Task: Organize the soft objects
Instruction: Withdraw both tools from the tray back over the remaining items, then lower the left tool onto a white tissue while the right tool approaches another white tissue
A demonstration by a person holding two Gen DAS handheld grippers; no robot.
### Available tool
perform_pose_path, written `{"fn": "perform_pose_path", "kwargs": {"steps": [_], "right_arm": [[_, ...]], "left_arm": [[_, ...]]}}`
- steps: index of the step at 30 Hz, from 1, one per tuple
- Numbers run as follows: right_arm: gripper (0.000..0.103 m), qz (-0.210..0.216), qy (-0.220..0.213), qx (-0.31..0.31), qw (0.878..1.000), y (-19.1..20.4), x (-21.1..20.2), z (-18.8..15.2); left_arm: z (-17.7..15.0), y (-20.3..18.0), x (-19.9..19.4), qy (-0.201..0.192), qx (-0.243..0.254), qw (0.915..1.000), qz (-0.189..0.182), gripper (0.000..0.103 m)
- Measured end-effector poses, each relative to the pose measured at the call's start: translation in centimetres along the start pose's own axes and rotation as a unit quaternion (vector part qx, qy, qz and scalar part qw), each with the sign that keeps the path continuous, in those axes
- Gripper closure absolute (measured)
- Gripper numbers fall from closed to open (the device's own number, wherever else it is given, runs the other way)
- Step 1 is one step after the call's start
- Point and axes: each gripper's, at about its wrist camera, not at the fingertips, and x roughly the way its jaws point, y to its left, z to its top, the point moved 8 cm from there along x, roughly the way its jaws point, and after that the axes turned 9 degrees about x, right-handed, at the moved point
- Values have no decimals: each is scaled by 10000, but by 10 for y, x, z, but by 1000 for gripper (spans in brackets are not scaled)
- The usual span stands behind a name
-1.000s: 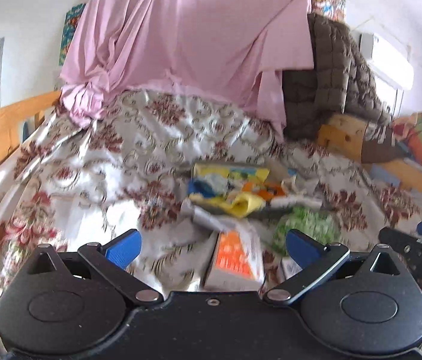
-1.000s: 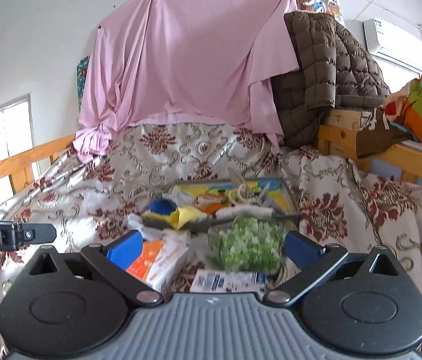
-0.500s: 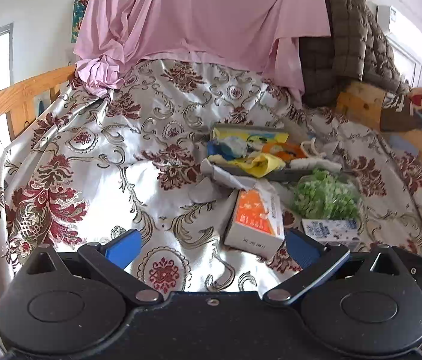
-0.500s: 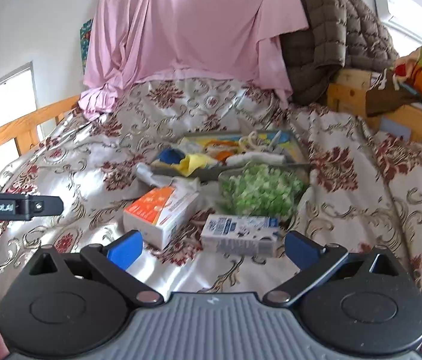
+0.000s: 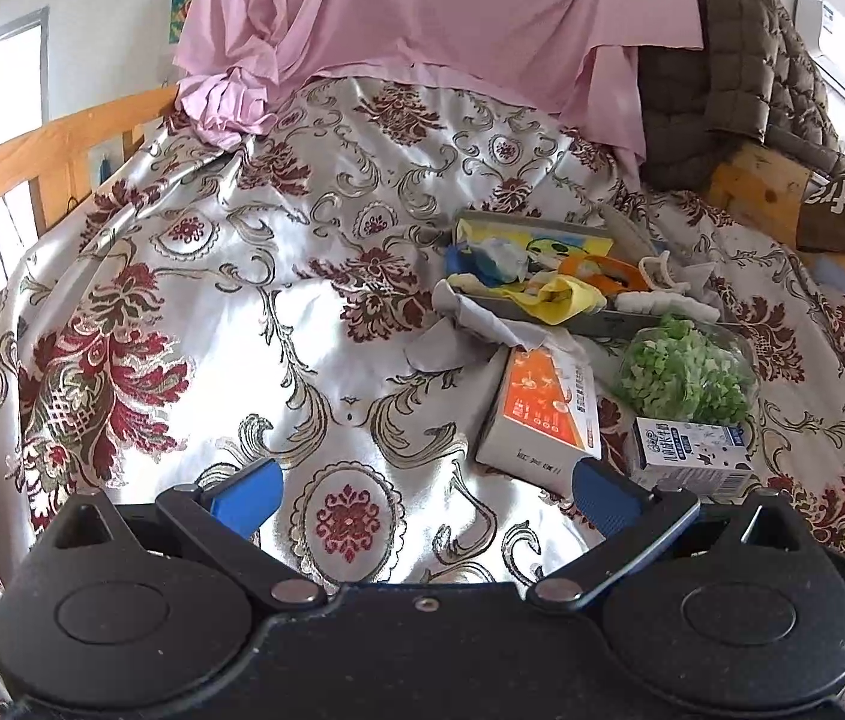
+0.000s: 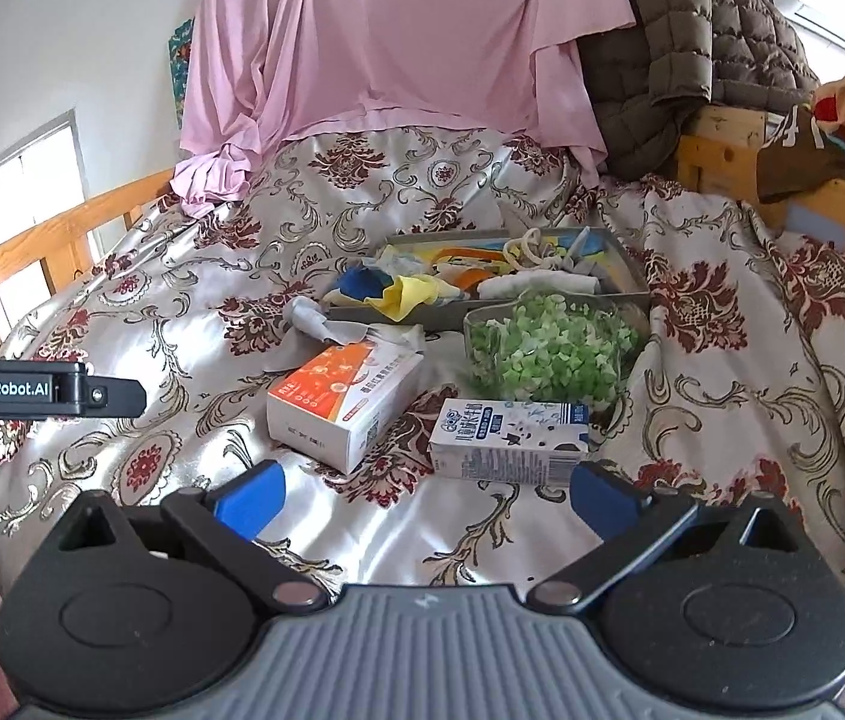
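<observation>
orange-and-white tissue box (image 6: 343, 405) lies on the silver floral bedspread (image 6: 194, 324), just ahead of the right gripper (image 6: 425, 495); both it and the left gripper (image 5: 425, 495) gape wide, holding nothing.

Gaping right claw (image 6: 425, 495) above milk carton (image 6: 509, 441)
</observation>
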Motion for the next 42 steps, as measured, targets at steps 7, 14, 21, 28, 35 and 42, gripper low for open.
{"fn": "perform_pose_path", "kwargs": {"steps": [7, 14, 21, 28, 35, 42], "right_arm": [[0, -5, 79, -11, 10000, 2, 4, -2], [0, 18, 80, -28, 10000, 4, 6, -3], [0, 4, 97, -13, 10000, 5, 9, -2], [0, 28, 47, 118, 9999, 2, 16, 3], [0, -139, -84, -68, 9998, 4, 31, 13], [0, -173, -108, -335, 9992, 12, 57, 23]], "left_arm": [[-3, 2, 8, 180, -110, 9998, -44, 1], [-4, 4, 10, 251, -311, 9991, -112, 1], [-1, 2, 9, 208, -432, 9986, -227, 1], [1, 5, 12, 241, -721, 9964, -372, 1], [7, 12, 22, 225, -872, 9953, -353, 1], [22, 15, 41, 99, -769, 9968, -174, 1]]}}
